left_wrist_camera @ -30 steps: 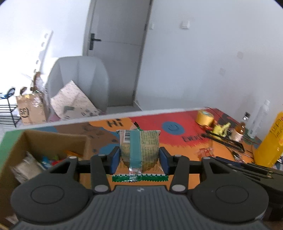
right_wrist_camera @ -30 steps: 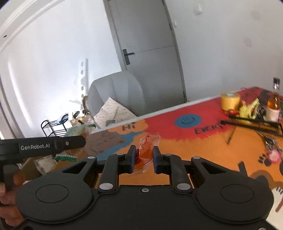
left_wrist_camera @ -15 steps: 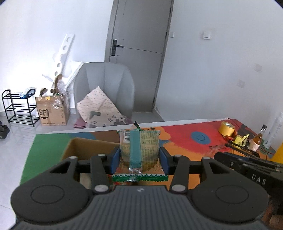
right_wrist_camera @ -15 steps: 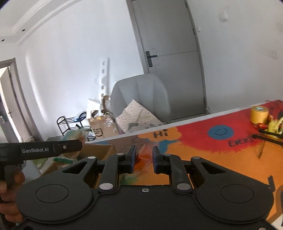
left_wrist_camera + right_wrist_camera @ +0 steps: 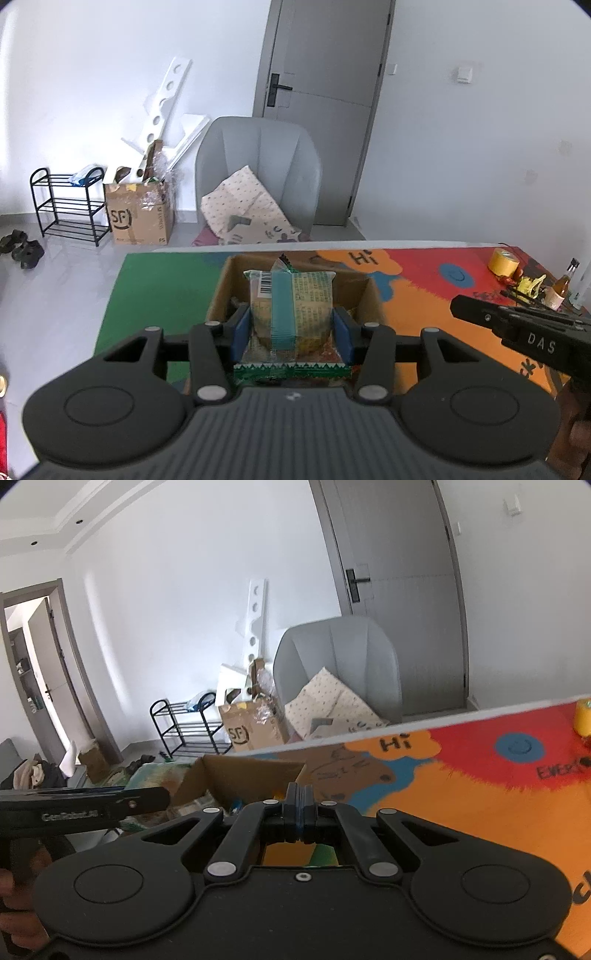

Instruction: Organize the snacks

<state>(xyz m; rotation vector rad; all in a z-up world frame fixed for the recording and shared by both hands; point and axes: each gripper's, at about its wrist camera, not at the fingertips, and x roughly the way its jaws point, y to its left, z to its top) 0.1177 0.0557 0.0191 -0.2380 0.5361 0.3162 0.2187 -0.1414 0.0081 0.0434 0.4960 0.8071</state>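
Beyond my bench, white walls (image 5: 110, 74) and a closed grey door (image 5: 317, 92); a grey armchair (image 5: 258, 162), a black shoe rack (image 5: 66, 206), pale floor (image 5: 55, 295) in daylight.

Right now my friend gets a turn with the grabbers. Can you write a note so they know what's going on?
Left gripper: shut on the green snack packet, held above the open cardboard box on the colourful table mat.
Right gripper: jaws have just closed fully, with nothing between them.
Done: some snacks already lie in the box.
Left: lower the packet into the box and let go. Whether more snacks wait on the table cannot be seen from here.
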